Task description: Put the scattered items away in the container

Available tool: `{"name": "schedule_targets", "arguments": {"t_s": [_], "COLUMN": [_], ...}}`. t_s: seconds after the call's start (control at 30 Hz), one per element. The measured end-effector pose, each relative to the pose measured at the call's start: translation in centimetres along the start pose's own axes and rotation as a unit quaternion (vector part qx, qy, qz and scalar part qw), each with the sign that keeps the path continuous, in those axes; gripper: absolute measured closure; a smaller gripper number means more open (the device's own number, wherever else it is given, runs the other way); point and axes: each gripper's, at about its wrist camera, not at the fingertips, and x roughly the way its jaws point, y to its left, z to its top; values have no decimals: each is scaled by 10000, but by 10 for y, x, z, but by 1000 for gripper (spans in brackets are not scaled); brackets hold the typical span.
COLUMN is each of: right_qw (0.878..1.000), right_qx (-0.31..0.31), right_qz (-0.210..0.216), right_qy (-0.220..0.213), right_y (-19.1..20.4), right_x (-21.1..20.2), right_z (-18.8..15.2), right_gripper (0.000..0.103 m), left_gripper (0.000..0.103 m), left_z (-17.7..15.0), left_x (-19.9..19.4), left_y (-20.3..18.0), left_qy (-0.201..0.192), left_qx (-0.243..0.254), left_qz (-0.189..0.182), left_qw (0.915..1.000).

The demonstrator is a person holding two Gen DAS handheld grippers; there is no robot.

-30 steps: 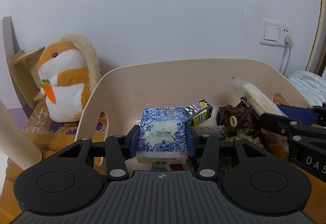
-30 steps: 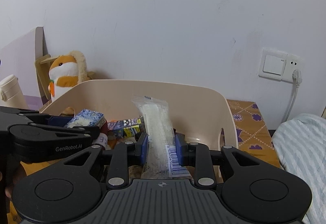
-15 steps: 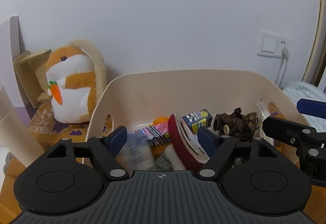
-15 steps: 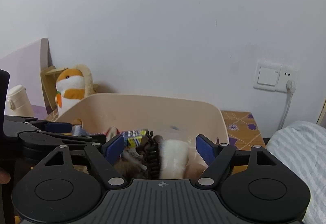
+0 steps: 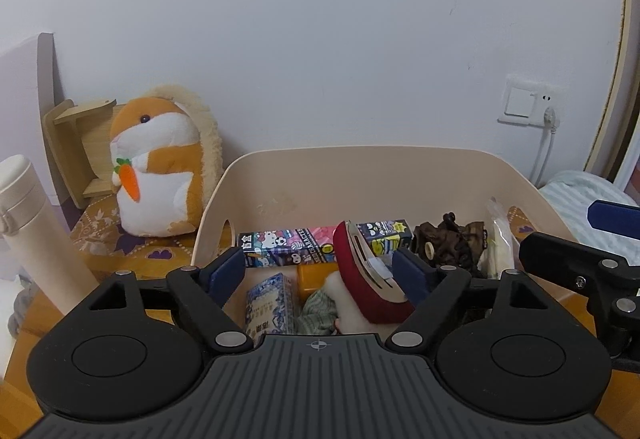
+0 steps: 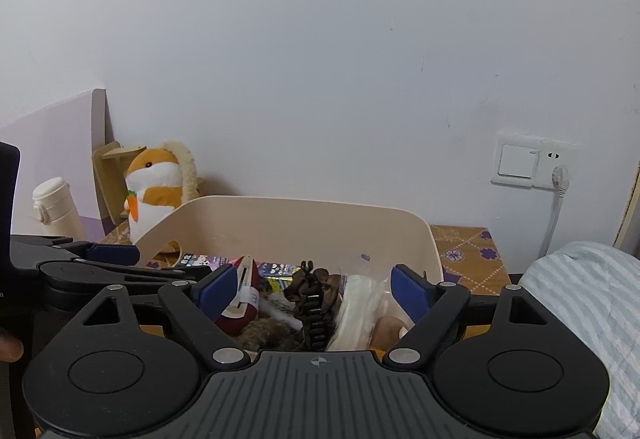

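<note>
A beige plastic bin [image 5: 360, 175] [image 6: 304, 223] holds several items. The blue-and-white tissue pack [image 5: 270, 303] lies in its near left part. The clear packet of white sticks [image 6: 356, 313] [image 5: 498, 243] lies at its right side. A dark red pouch [image 5: 360, 271], cartoon boxes [image 5: 288, 245] and a brown hair clip [image 6: 312, 291] are also inside. My left gripper [image 5: 320, 273] is open and empty above the bin's near edge. My right gripper [image 6: 314, 289] is open and empty above the bin, to the right of the left one.
An orange-and-white plush hamster [image 5: 160, 163] sits left of the bin by a wooden stand [image 5: 76, 143]. A cream bottle [image 5: 36, 239] stands at the far left. A wall socket with a plugged cable [image 6: 532, 163] and striped bedding [image 6: 580, 303] are on the right.
My left gripper opened and dropped the tissue pack into the bin. My right gripper opened and dropped the clear packet into the bin. Both grippers drew back and rose.
</note>
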Motion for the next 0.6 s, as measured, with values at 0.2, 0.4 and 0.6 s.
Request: {"name": "schedule_targets", "arguments": {"t_s": [0.2,0.4,0.6], "right_qw": [9999,9996,9987], "right_qx": [77,96,-7], "right_qz": [-50,-97,-113], "right_qy": [-81,-260,-505], "right_y": [2,8,21], "right_x": [-15,-38,-68], "right_z": [-3,-7,-13], "right_gripper": [18,16,10], "left_gripper": [21,21,21], "left_z": [-5,-13,-23], "left_x": [-19,-43,-69], "left_y": [-1,-2,-1], "left_qy": [-107,-261,-393], "left_qx": [19,61,64], "left_qz": [9,30,13], "left_qw": [9999,9996,9992]}}
